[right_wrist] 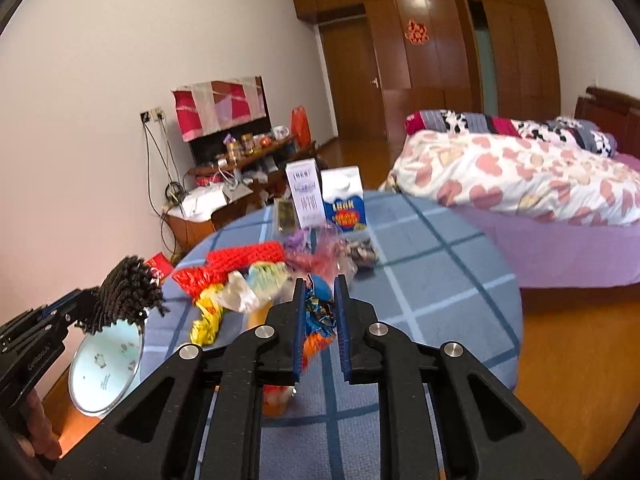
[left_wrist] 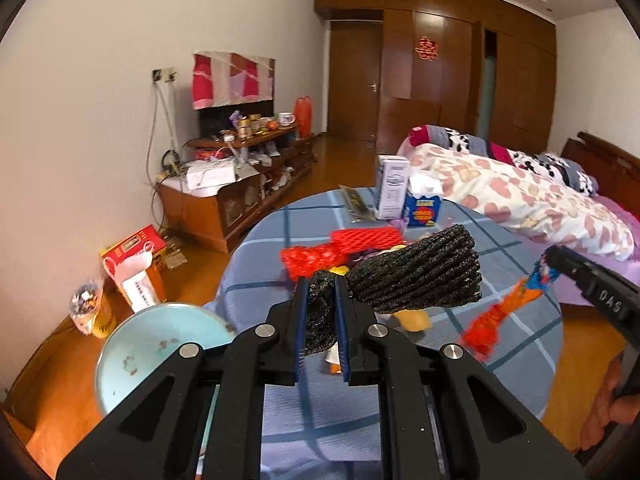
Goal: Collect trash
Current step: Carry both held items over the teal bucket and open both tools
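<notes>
My left gripper (left_wrist: 322, 280) is shut on a black foam net sleeve (left_wrist: 420, 276), which sticks out up and to the right above the table. In the right wrist view that gripper (right_wrist: 80, 308) and the sleeve (right_wrist: 128, 292) hang at the left, over a pale blue bin (right_wrist: 104, 364). My right gripper (right_wrist: 320, 280) is shut on a crumpled blue and orange wrapper (right_wrist: 318, 320). From the left wrist view, the wrapper (left_wrist: 516, 300) dangles below the right gripper (left_wrist: 556, 258). A red foam net (right_wrist: 236, 264) and several bright wrappers lie heaped on the round table (right_wrist: 440, 280).
A white box (right_wrist: 306, 196) and a blue carton (right_wrist: 344, 204) stand at the table's far edge. The pale blue bin (left_wrist: 152, 344) stands on the floor left of the table. A low wooden cabinet (left_wrist: 224, 200) lines the left wall; a bed (left_wrist: 520, 200) lies at the right.
</notes>
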Demonstrator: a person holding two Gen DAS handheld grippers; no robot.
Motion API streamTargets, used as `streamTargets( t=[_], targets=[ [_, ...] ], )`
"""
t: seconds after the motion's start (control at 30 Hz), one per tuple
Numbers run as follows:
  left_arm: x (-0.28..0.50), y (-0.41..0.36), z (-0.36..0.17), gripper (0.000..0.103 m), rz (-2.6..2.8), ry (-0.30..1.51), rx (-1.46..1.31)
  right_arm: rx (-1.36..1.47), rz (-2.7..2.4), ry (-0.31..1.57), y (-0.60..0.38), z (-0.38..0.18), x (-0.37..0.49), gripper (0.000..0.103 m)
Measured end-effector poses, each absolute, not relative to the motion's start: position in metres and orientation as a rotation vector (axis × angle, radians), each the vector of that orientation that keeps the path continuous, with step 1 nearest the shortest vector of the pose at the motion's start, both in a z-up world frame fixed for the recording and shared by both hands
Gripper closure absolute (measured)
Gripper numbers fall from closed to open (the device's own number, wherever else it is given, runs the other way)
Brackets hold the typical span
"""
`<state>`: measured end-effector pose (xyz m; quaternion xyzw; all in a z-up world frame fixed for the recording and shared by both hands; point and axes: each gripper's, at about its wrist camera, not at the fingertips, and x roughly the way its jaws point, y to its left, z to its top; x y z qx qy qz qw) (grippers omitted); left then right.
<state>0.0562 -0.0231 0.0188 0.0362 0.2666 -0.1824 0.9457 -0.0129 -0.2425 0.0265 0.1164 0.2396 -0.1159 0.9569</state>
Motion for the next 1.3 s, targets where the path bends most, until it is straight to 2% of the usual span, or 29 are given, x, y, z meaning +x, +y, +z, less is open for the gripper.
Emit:
streamTargets(
  t=[0.33,0.8,1.07,1.3],
  targets=[
    [0.057,0.027,0.007,0.09,-0.265,0.58,0.047,0.227,-0.244,0.538,-0.238,0.015,0.002,0.09],
    [0.063,0.109,0.009,0.09,-0.03,0.569,0.048,0.163,-0.071,0.449,-0.165,0.064,0.034,0.091],
    [0.075,0.147,-0.011,0.09,0.106,0.619,0.056,0.122,0.095,0.525,-0.081,0.041,0.084,0.09],
    [0.086,0.168,-0.038,0.09,0.153,0.681,0.063,0.054,0.194,0.637,-0.011,-0.003,0.125,0.09]
  ],
)
